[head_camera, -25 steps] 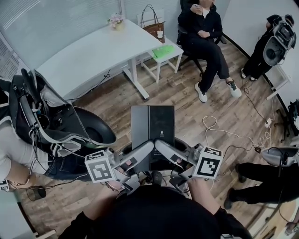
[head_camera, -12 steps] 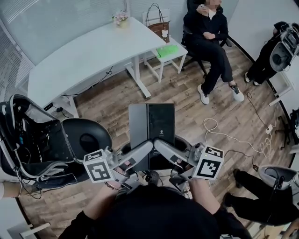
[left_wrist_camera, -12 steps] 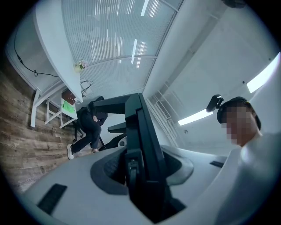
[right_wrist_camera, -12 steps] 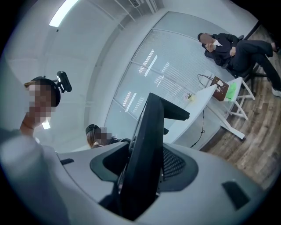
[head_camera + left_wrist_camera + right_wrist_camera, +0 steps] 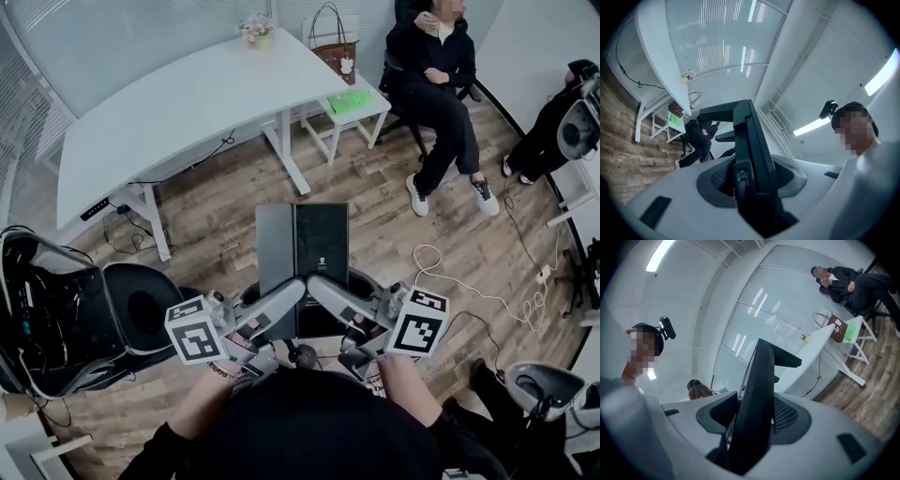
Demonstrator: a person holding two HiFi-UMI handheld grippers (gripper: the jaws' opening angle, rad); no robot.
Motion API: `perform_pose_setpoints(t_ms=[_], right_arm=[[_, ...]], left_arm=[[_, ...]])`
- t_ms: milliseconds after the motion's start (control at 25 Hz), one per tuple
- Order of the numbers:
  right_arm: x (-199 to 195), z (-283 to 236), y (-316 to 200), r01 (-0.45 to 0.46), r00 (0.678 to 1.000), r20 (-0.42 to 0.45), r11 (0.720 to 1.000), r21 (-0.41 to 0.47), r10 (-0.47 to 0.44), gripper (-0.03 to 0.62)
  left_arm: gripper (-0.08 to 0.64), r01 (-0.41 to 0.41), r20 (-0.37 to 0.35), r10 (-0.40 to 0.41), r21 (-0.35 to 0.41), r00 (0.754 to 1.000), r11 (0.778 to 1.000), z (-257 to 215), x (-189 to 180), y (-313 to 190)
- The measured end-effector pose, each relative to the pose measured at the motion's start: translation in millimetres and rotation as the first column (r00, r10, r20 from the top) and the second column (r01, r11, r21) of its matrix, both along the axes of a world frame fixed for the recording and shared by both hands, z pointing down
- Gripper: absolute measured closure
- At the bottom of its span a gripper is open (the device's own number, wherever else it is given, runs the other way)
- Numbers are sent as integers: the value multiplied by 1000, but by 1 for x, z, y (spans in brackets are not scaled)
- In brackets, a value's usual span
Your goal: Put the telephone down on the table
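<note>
L gripper (image 5: 272, 307) is clamped on the phone (image 5: 309, 248), gripping its near end, L side. Left gripper view: the dark slab stands edge-on w/ both pale jaws tight against it. R gripper (image 5: 336, 302) has the same grip on the near end, R side. Its own view shows the thin black edge wedged between closed jaws. The two grippers angle in toward each other, tips close together over the phone's middle.

The phone is a flat black slab w/ a grey strip down its L side, a darker panel on the R and a small pale mark low on that panel. It's up in the air over the wood floor (image 5: 375, 202), on the near side of the table (image 5: 178, 103) and well apart from it. It's not on the top.

The table is white w/ a long curved top and white legs.
- Flowers (image 5: 258, 28) sit at its far end.
- A cable (image 5: 211, 155) hangs under its near edge.
- A stool (image 5: 352, 105) w/ something green on it stands just beside its R end.
- A bag (image 5: 336, 52) is just beyond that end.
- A seated person (image 5: 441, 75) in black is further R of the table.
- A black chair (image 5: 141, 305) sits off the table's near-L corner.
</note>
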State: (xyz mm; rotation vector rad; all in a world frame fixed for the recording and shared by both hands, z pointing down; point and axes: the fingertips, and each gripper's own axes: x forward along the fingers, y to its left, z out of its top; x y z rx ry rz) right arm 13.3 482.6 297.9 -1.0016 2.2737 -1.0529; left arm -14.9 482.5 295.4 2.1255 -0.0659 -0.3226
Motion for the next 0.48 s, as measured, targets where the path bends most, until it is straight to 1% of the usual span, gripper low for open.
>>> perform_pose_setpoints(t_ms=[200, 320, 480], right_arm=[[-1, 16, -39, -9, 1000, -16, 1000, 11, 9, 388], [-3, 19, -69, -12, 1000, -15, 1000, 19, 12, 388], [-2, 15, -113, -21, 1000, -13, 1000, 16, 21, 388]], left_arm=[[368, -13, -17, 14, 17, 1000, 1000, 16, 0, -39], [368, -16, -16, 16, 33, 1000, 999, 19, -3, -69], [368, -23, -18, 23, 28, 1000, 999, 15, -2, -113]])
